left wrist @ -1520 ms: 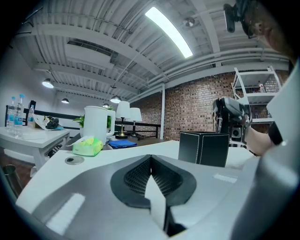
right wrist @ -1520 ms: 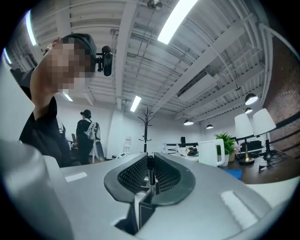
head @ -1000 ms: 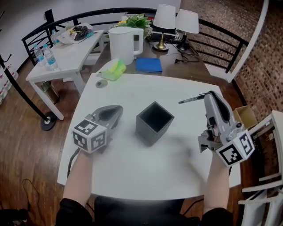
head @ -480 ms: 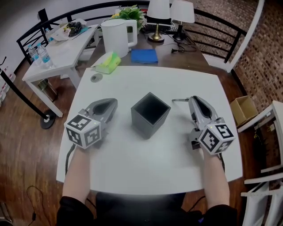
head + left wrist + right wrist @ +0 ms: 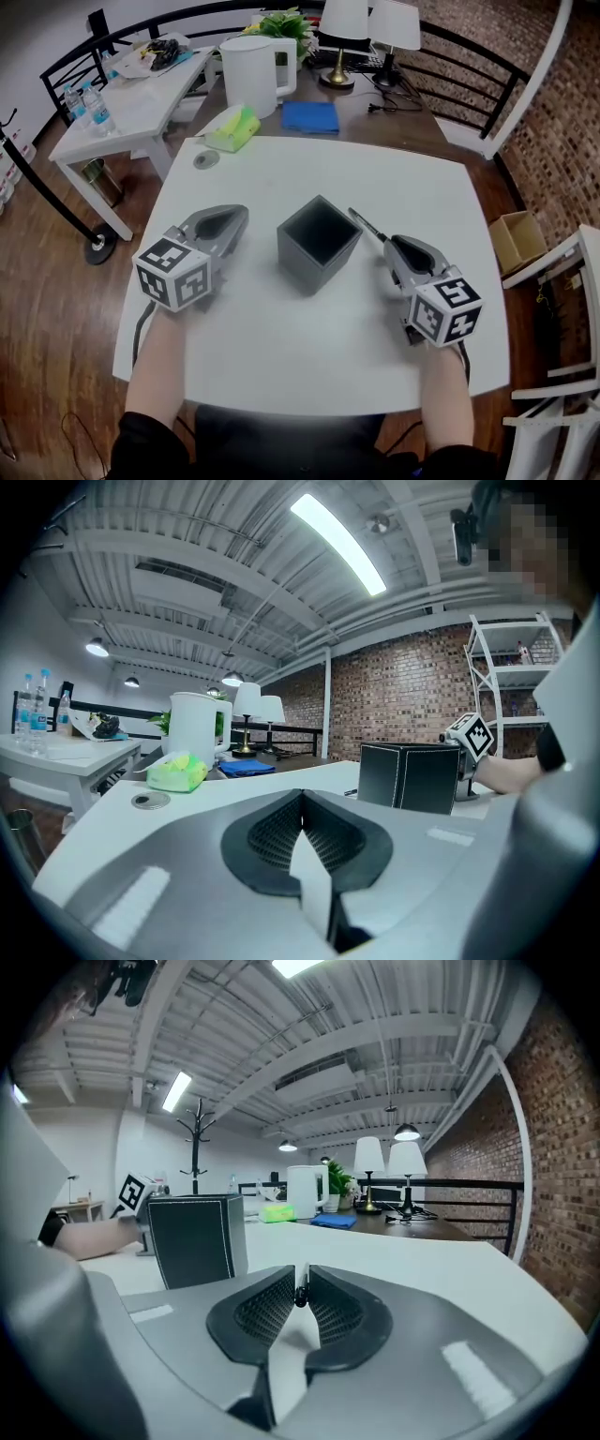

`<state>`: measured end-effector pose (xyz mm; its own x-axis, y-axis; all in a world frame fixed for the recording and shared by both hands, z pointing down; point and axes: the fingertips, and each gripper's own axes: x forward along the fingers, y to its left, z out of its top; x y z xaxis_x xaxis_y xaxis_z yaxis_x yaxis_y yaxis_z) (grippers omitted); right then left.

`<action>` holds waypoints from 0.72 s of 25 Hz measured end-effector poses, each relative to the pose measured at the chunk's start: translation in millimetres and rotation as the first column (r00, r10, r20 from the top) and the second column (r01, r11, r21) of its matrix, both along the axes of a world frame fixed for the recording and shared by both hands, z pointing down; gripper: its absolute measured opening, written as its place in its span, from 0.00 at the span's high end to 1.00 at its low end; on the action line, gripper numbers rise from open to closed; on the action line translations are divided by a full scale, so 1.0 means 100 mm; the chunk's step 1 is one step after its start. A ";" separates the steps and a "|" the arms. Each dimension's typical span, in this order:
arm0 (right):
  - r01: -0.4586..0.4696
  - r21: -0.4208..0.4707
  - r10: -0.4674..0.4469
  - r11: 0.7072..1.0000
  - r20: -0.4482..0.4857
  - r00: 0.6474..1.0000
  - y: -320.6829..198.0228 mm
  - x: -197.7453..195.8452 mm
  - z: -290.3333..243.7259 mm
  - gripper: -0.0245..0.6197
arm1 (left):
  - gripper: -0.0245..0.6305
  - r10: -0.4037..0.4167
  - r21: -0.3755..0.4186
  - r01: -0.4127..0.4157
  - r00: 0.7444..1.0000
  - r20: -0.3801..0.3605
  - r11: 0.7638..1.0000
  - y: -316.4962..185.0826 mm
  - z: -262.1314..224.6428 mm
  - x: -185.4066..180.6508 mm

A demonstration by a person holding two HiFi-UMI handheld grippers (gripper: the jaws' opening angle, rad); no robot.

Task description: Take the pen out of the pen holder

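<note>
Right gripper (image 5: 388, 244) sits low over the right side of the white square table (image 5: 309, 366). Its jaws are only narrowly apart and opening, and the pads lie against the thin dark pen (image 5: 364, 222) between them. Left gripper (image 5: 230, 223) sits low over the table's left side, with its jaws pressed together and nothing between them. Between the two grippers stands the black square stitched pen holder (image 5: 319, 246), upright, its open mouth dark inside. The pen is outside the pen holder, just beside its right corner. It sticks out of the right gripper's tips and slants toward the table's far edge.
</note>
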<state>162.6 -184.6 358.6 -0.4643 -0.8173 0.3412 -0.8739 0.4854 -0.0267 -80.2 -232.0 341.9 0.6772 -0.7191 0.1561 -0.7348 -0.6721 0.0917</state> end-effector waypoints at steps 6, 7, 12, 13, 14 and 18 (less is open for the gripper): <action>0.033 -0.020 -0.031 0.999 0.102 0.994 0.00 -0.03 0.01 0.80 | 0.96 0.000 -0.002 0.000 1.000 0.001 1.000 0.00 0.01 -0.01; 0.033 -0.015 -0.031 0.999 0.103 0.994 0.00 -0.03 0.00 0.80 | 0.96 -0.001 -0.001 0.001 1.000 0.000 1.000 0.00 0.00 -0.01; -0.010 0.080 0.005 0.997 0.064 0.998 -0.03 0.10 -0.13 0.86 | 0.96 -0.003 0.001 0.003 1.000 0.000 1.000 -0.01 0.00 0.00; -0.026 0.107 0.021 0.994 0.047 0.999 -0.05 0.16 -0.16 0.88 | 0.96 0.000 0.001 0.000 1.000 0.001 1.000 -0.01 0.00 0.00; -0.042 0.129 0.037 0.991 0.038 0.999 -0.06 0.22 -0.18 0.88 | 0.96 0.002 0.000 -0.002 1.000 0.001 1.000 -0.01 0.00 0.01; -0.106 0.190 0.090 0.976 0.090 0.992 -0.14 0.47 -0.32 0.91 | 0.96 0.000 0.001 0.000 1.000 0.001 1.000 0.00 0.00 -0.01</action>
<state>209.6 -198.8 326.6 -0.3982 -0.9070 0.1369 -0.9162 0.4004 -0.0123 -81.3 -231.9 341.7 0.6768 -0.7195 0.1559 -0.7351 -0.6718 0.0909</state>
